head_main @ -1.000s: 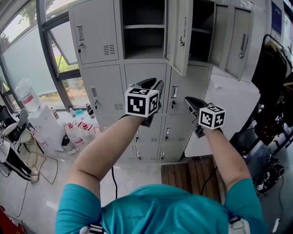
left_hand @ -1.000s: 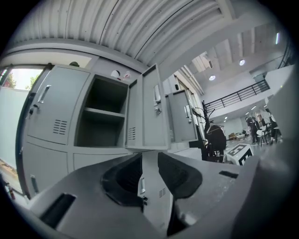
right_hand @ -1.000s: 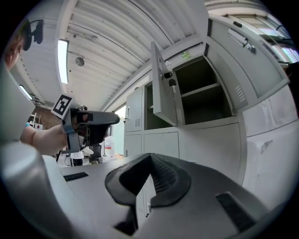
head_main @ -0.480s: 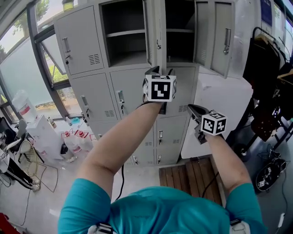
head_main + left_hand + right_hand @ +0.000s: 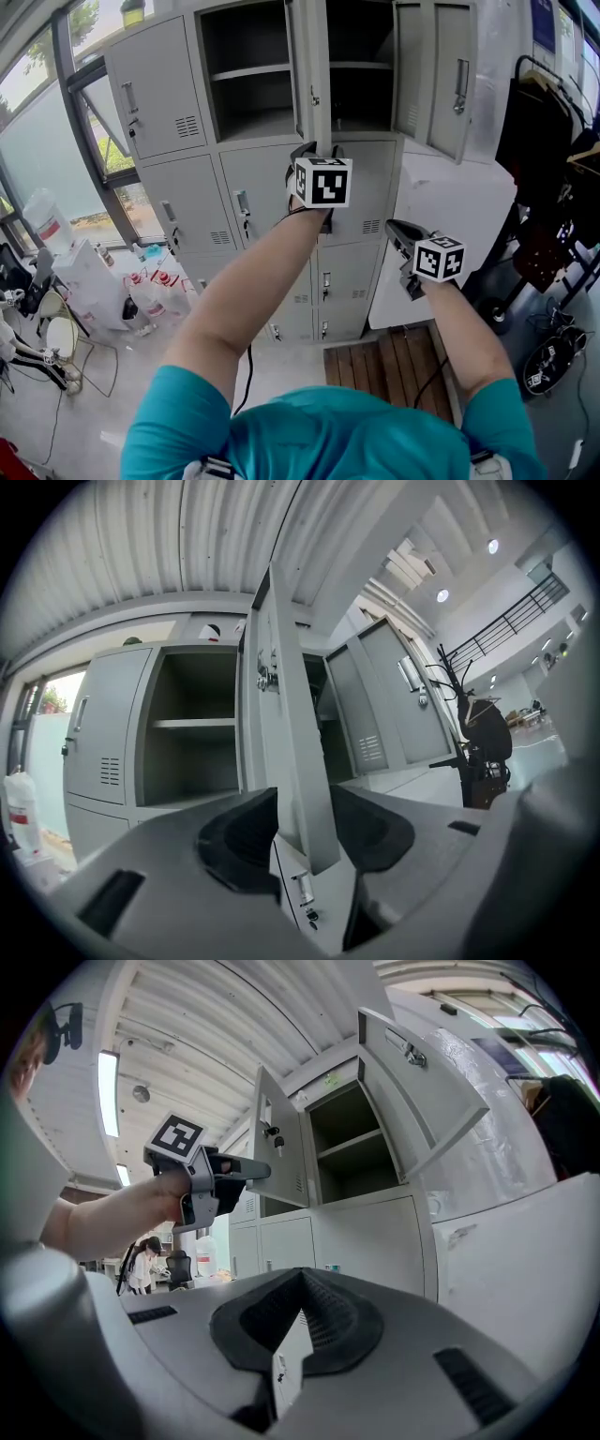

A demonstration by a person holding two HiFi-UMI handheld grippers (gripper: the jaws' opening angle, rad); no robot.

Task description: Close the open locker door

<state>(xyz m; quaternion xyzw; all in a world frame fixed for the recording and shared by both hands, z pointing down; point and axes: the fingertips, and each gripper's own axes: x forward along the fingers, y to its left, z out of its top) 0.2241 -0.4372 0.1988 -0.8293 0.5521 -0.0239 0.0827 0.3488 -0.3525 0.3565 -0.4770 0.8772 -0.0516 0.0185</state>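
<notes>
A: Entry one, ground and room, nearest first?

B: We log a pale floor along the bottom of the head view, with wooden slats lying on it lower right of centre. Plastic bottles stand at middle left, below a window. Beyond, a grey locker bank fills the upper middle. A white-wrapped cabinet is at its right, and dark garments hang at the right edge.

A: Entry two, the tongs?

B: The right gripper, lower right of centre, has its jaws clenched tip to tip, with nothing in them and touching nothing. The left gripper is at centre, farther out at arm's length. Its jaws are set wide and have just been closing. We read them as grasping the free edge of the locker door near its lower corner, a pad on either face.

A: And where is that door?

B: Upper middle, top row, swung out toward us and seen edge-on. The left compartment and the right compartment gape on either side of it.

A: Entry three, counts?

B: Two grippers, one marker cube on each. Two compartments open, one shelf in each. We make out two doors standing open: the grasped one and a second door at upper right, its handle showing. One top-row door is shut at upper left.
</notes>
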